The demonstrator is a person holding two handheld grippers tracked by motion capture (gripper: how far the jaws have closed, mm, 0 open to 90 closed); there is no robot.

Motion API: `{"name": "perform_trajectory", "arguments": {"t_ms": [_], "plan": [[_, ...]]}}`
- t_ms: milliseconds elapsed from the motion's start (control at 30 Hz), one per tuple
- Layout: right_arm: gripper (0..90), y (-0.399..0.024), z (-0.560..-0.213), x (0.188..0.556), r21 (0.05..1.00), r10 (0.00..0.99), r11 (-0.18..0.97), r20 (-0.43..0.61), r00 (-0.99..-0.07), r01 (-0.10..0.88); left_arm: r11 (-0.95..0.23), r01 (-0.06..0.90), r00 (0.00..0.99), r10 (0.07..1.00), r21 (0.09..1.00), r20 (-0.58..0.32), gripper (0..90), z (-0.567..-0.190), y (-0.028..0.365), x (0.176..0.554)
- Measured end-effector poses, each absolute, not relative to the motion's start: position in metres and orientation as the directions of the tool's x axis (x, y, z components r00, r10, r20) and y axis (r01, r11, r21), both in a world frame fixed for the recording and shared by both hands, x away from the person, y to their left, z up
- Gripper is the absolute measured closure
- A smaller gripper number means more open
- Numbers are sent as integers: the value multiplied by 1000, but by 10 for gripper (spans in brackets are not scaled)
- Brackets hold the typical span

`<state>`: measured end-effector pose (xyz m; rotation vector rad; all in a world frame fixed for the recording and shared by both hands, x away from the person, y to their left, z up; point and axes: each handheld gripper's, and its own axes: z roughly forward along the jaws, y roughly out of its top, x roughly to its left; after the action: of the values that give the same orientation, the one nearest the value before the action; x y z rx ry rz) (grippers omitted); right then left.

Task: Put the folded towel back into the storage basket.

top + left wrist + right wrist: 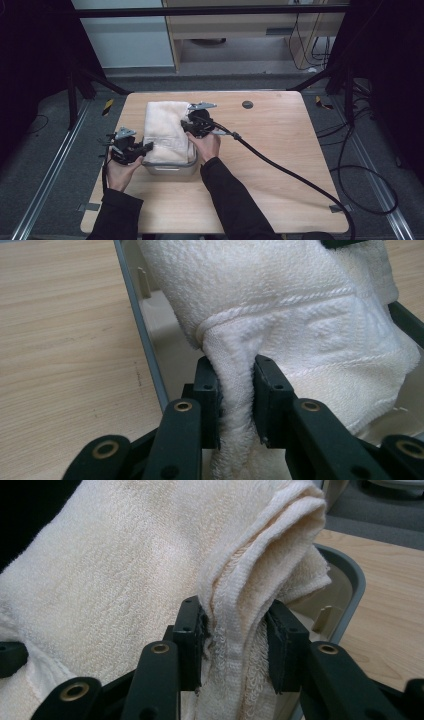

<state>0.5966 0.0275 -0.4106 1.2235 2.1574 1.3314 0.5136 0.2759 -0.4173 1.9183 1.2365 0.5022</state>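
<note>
A folded cream terry-cloth towel (165, 131) lay draped over a shallow grey rectangular plastic tub (170, 169) on the pale wooden desk (280, 165), a little toward nine o'clock from the desk's centre, its near end sagging into the tub and its far end spilling over the rim at twelve o'clock. The left gripper (144, 148) was clenched on the towel's edge at nine o'clock; in the left gripper view the black jaws pinched a thick hemmed fold (235, 390) between them. The right gripper (186, 128) was likewise clamped on the edge at three o'clock, its jaws squeezing several stacked layers (235, 630).

The towel looked light, soft and limp, so it would likely droop and unfold wherever it was unsupported. The pile seemed to offer good friction, so slipping appeared unlikely, and nothing about it was fragile. The hemmed edges, where the layers bunched, seemed the best places to hold, since a grasp on a single layer could let the fold fall open.

The tub's thin rim (145, 340) ran just beside the left jaws, and its rounded corner (350, 580) sat close by the right ones; either could snag cloth or knock a jaw. Bare desk stretched from one to five o'clock, apart from a small dark round disc (247, 104) near one o'clock and the right gripper's black cable (280, 167) trailing toward four.
</note>
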Motion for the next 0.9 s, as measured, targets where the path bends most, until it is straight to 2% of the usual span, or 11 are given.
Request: {"name": "perform_trajectory", "arguments": {"t_ms": [467,700,900], "plan": [[620,25,-425,599,831,810,216,140,-570,512,-236,604,432,900,761,-64,725,-426,271,518],[634,24,-427,600,832,811,250,100,-576,496,-236,612,421,905,755,-58,664,-427,270,519],[641,24,-423,599,838,805,245,105,-584,488,-235,599,418,907,766,-48,635,-425,269,518]]}}
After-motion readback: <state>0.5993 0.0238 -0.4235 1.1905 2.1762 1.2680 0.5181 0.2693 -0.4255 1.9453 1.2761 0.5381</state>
